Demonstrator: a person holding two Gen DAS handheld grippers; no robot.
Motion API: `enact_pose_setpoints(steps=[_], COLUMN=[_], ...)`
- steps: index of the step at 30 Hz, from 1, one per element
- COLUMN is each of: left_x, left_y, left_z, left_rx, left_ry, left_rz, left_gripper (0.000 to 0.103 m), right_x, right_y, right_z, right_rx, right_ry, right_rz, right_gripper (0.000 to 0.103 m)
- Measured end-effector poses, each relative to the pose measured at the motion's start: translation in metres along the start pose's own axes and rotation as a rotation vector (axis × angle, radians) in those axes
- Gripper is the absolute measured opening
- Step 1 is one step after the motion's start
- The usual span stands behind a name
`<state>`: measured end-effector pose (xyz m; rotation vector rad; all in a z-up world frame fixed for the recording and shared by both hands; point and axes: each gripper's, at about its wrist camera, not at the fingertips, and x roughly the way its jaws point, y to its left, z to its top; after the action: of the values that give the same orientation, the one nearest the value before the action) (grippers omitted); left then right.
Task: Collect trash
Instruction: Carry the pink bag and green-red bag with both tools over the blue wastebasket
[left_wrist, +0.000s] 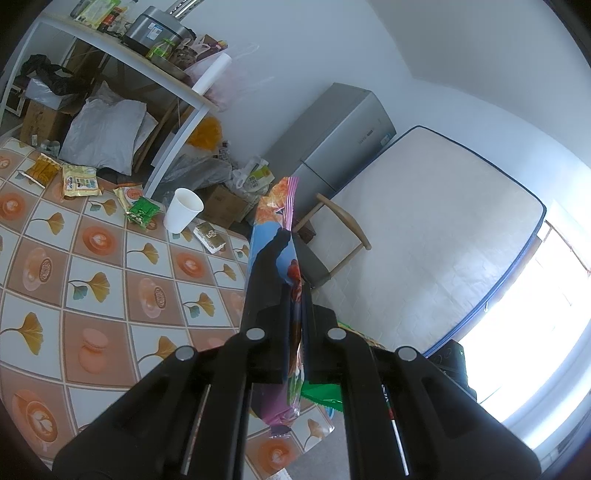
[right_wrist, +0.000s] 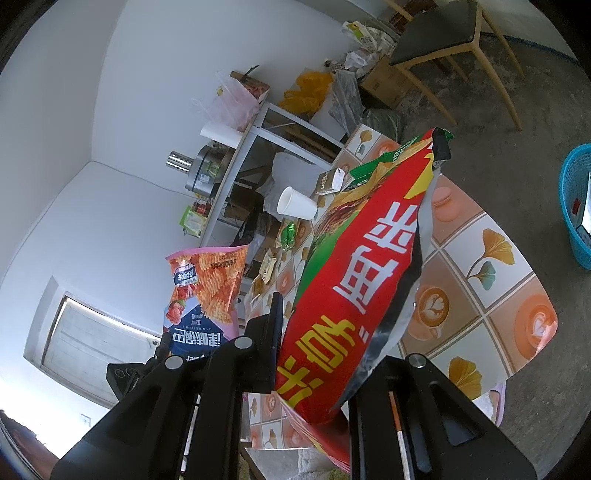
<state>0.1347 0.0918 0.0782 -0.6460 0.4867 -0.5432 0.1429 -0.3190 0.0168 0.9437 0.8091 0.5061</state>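
Glossy foil snack bag (right_wrist: 354, 280); paper cup (left_wrist: 183, 209).

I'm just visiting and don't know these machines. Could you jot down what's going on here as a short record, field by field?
Place: room with a table under a patterned tablecloth
Left gripper: shut on a pink and blue snack bag, held up edge-on
Right gripper: shut on a red snack bag
Still on table: white paper cup, small green packet, yellow wrappers
Possible bin: blue basket on the floor
Progress: two bags lifted, smaller litter not yet collected
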Motion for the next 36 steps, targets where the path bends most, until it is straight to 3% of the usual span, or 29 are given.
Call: enact_pose_setpoints(steps=[14,21,24,28,33,36], left_x=[0.016,0.047,0.066,0.098,0.155,0.192], left_y=[-0.008,-0.034,-0.053,-0.086,-0.134,-0.159], left_z=[-0.007,-0.006,-0.006,-0.011,-0.03,-0.049], left_rx=[0.02,0.07,0.102,0.148,0.207,0.24], left_ry=[0.03,0.084,0.12,0.177,0.28,0.349], left_rz=[0.01,-0.006,-0.041,-0.111,-0.195,-0.221], left_gripper=[0.003,0.003,0.003,0.003,0.003,0.003], right_x=[-0.01,-0.047,-0.08,-0.143,-0.229,-0.26], right_y=[-0.019,-0.042,-0.05,-0.062,-0.085,-0.105], right_z=[-0.004,-0.007,-0.008,-0.016,-0.039,-0.054], right_rx=[0.04,0.077,0.081,0.085,0.125,0.167], right_ry=[-0.038,-0.129,-0.214,-0.367,-0.563,-0.623], right_rz=[0.009,0.004,-0.048,-0.185,-0.368,-0.436], right_gripper=[0.014,0.014,0.014,0.014,0.014,0.014])
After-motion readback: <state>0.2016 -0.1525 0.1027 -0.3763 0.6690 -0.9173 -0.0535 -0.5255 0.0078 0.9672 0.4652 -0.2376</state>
